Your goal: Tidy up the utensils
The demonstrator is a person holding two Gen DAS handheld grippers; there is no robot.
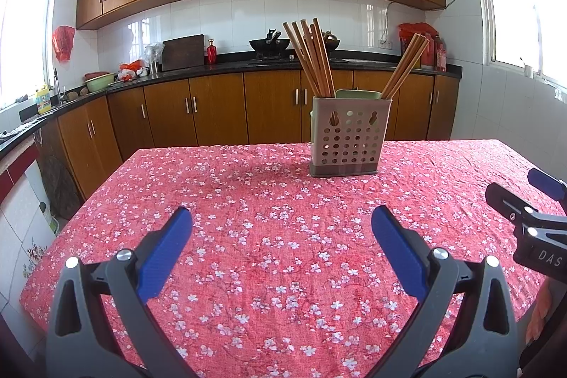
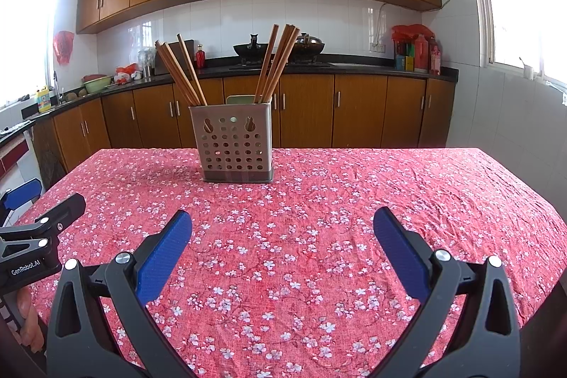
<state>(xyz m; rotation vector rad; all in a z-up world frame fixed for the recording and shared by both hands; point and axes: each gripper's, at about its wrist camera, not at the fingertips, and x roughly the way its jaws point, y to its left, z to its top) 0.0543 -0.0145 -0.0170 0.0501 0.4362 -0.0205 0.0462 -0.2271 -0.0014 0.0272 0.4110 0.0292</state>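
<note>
Claws nearest: left claw [image 1: 281, 218] and right claw [image 2: 282, 220] both hover spread wide and empty over the flowered bench [image 1: 269, 236]. Farther back stands the perforated utensil holder [image 1: 349, 139], with wooden chopsticks [image 1: 312, 59] leaning in two bunches inside it.

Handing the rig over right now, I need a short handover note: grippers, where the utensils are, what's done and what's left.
Left gripper: open, empty, hovering above the tablecloth.
Right gripper: open, empty, hovering beside the left one.
The perforated utensil holder stands upright on the cloth towards the far edge. Two chopstick bundles are in it: the left bundle leans left, the right bundle leans right.
Done: no loose utensils show on the cloth; all visible chopsticks are in the holder.
Left: possibly nothing; check outside both views before stopping.
</note>
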